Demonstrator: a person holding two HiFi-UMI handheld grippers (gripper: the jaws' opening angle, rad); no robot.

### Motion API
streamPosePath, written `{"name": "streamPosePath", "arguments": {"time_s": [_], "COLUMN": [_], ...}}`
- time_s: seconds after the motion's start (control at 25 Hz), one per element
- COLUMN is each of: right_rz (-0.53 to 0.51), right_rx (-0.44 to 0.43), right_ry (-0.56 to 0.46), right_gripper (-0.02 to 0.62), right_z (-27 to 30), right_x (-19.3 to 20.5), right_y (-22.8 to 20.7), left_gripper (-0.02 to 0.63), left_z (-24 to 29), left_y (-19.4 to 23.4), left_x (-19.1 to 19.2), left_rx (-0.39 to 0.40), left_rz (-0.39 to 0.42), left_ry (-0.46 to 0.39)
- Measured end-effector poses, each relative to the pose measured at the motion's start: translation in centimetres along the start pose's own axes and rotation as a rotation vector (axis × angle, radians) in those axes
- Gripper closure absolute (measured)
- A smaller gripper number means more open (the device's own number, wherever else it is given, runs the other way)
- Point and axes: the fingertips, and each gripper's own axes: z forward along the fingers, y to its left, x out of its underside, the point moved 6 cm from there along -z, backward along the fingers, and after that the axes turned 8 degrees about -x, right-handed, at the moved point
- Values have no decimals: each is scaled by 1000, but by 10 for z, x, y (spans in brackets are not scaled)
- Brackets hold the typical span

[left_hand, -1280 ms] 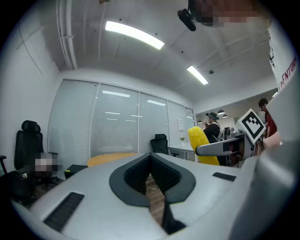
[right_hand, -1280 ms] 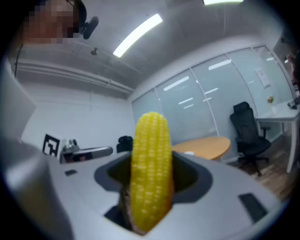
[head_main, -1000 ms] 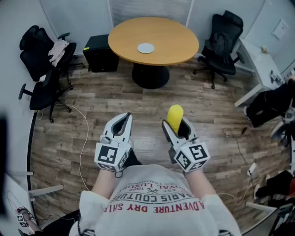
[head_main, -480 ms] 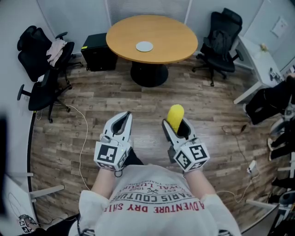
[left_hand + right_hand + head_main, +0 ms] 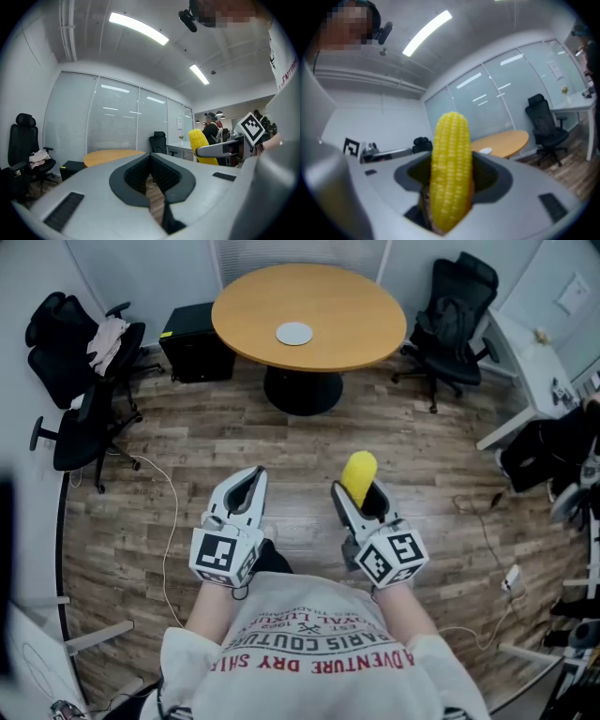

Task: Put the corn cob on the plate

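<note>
A yellow corn cob [image 5: 357, 474] stands upright between the jaws of my right gripper [image 5: 360, 495], which is shut on it; in the right gripper view the corn cob [image 5: 450, 171] fills the middle. My left gripper [image 5: 246, 493] is held beside it at waist height, shut with nothing in it. From the left gripper view the corn cob [image 5: 202, 146] shows at the right. A small white plate [image 5: 294, 334] lies on the round wooden table [image 5: 356, 310] well ahead of both grippers; the plate [image 5: 486, 151] is a small spot in the right gripper view.
Black office chairs stand left [image 5: 80, 404] and right [image 5: 455, 320] of the table. A black box [image 5: 192, 348] sits on the floor by the table. A white desk [image 5: 544, 381] is at the right. A cable [image 5: 169, 521] runs along the wooden floor.
The table and plate have slid slightly lower and leftward in the head view as the view shifts. Both grippers keep their pose, the corn still held.
</note>
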Motion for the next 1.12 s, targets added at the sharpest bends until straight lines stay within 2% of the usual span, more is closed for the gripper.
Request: {"name": "streamPosePath", "arguments": {"time_s": [0.2, 0.64, 0.8, 1.12], "right_rz": [-2, -7, -26, 11], "right_rx": [19, 89, 117, 127], "right_ry": [6, -8, 1, 21], "right_gripper": [328, 327, 328, 327], "right_z": [42, 157, 190, 239], "right_x": [-9, -29, -31, -23], "right_y": [-11, -22, -23, -32], "left_gripper": [574, 573, 574, 574], "left_z": [35, 115, 135, 161], "left_y": [34, 128, 159, 202], "left_x": [-5, -20, -23, -8], "left_rx": [13, 100, 101, 107], "left_rz": [-4, 5, -5, -39], "left_ry": [-1, -16, 1, 16]}}
